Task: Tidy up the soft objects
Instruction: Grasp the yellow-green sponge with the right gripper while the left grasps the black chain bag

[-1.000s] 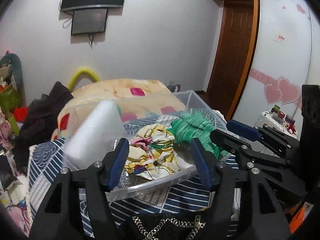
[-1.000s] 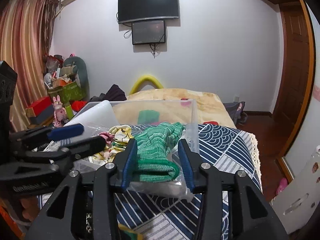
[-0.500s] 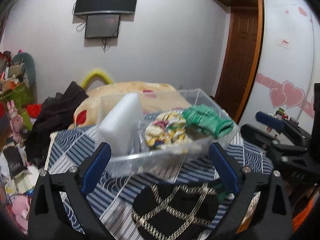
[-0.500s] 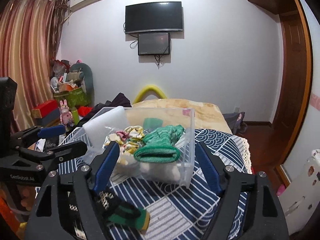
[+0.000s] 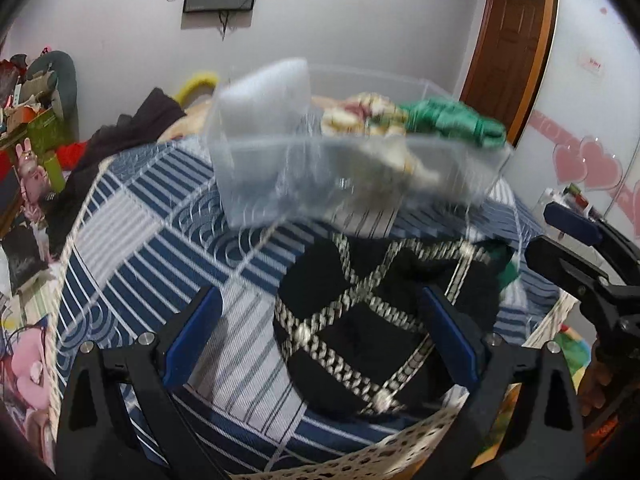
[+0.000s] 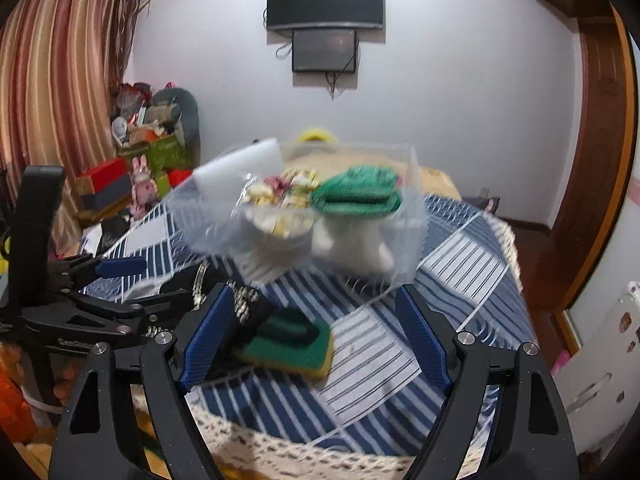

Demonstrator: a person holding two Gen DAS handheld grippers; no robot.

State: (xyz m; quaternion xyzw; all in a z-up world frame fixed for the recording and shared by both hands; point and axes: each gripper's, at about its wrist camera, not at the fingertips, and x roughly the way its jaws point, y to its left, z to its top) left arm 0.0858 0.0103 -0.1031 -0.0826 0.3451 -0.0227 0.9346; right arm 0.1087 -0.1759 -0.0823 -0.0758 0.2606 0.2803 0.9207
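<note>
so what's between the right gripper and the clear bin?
Right wrist view: the right gripper is open, and a green-and-yellow sponge with a black patterned cloth lies between it and the clear bin; beyond that, bare striped tablecloth.

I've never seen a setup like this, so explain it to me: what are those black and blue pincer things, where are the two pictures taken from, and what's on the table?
They are hand-held tongs, one in each of a person's hands, with no robot arm. Each carries a camera looking forward along its fingers. One picture comes from the left tongs, the other from the right tongs. Both are open and hold nothing. On the blue striped tablecloth stands a clear plastic bin holding a green knitted cloth, a yellow patterned cloth and a white foam block. Nearer lie a black cloth with silver bands and a green and yellow sponge.
</note>
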